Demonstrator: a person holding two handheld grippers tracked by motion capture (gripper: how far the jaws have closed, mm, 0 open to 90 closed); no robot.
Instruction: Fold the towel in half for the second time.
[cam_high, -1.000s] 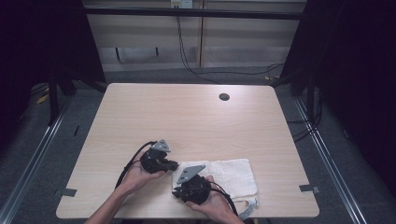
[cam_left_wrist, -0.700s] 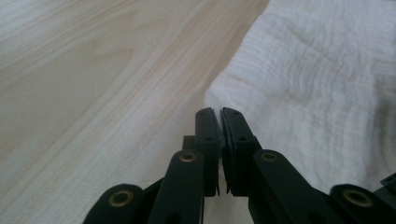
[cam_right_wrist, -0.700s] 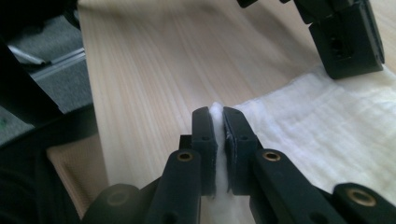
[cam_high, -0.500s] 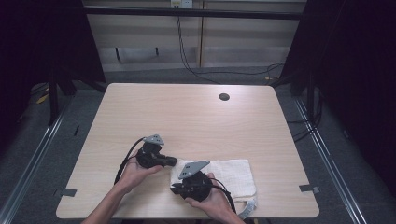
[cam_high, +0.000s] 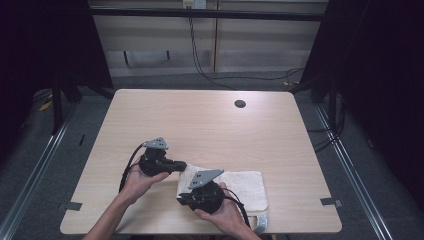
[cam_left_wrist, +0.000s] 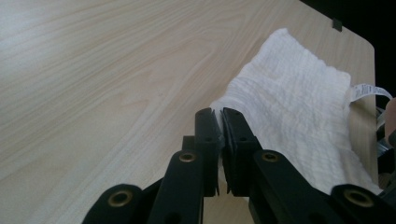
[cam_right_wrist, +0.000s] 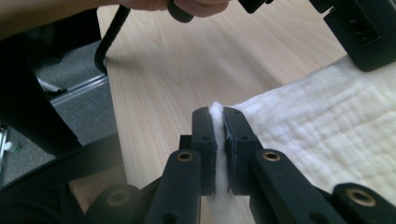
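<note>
A white towel (cam_high: 242, 185) lies flat near the front edge of the wooden table (cam_high: 200, 125). My left gripper (cam_high: 183, 165) points right and is shut on the towel's far left corner, which it holds a little above the table. In the left gripper view the towel (cam_left_wrist: 299, 107) hangs away from the shut left gripper (cam_left_wrist: 220, 116). My right gripper (cam_high: 180, 198) points left and is shut on the towel's near left corner. In the right gripper view white cloth (cam_right_wrist: 336, 126) is pinched between the jaws of the right gripper (cam_right_wrist: 215, 114), and the left gripper (cam_right_wrist: 359, 37) sits above the towel.
A dark round hole (cam_high: 240, 103) sits in the far part of the tabletop. The towel's label (cam_high: 260, 225) hangs near the front edge. Tape marks (cam_high: 331, 202) sit at the front corners. Dark floor and metal rails surround the table.
My left gripper has risen and drifted toward the far left, lifting the towel corner with it. The right gripper has stayed in place.
</note>
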